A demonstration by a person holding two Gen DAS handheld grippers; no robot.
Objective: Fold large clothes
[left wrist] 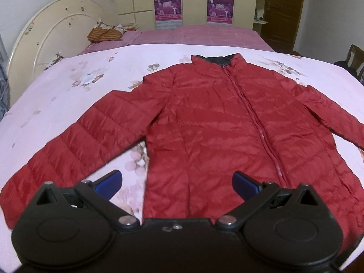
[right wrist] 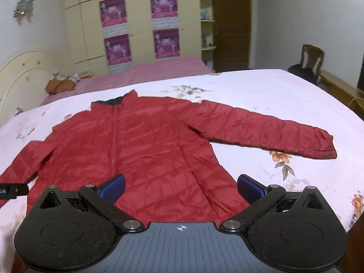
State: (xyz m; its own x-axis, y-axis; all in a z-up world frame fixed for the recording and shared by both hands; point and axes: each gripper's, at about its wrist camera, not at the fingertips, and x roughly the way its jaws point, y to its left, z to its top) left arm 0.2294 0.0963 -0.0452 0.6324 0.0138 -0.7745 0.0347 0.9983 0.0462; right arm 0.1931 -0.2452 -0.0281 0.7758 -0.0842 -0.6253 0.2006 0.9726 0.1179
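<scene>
A red quilted jacket [left wrist: 216,122] lies flat and zipped on the bed, collar away from me, both sleeves spread out. Its left sleeve [left wrist: 68,145] runs down to the left in the left wrist view. Its right sleeve [right wrist: 268,129] stretches right in the right wrist view, where the body [right wrist: 141,150] also shows. My left gripper [left wrist: 177,182] is open and empty, above the hem's left side. My right gripper [right wrist: 180,187] is open and empty, above the hem's right side. A bit of the left gripper [right wrist: 11,190] shows at the right wrist view's left edge.
The bed has a pale pink floral sheet [left wrist: 68,86]. Behind it stand a second bed with a purple cover [left wrist: 193,34], a cream headboard [left wrist: 52,29] and a wardrobe with posters [right wrist: 141,25]. A wooden chair [right wrist: 311,56] stands at the right.
</scene>
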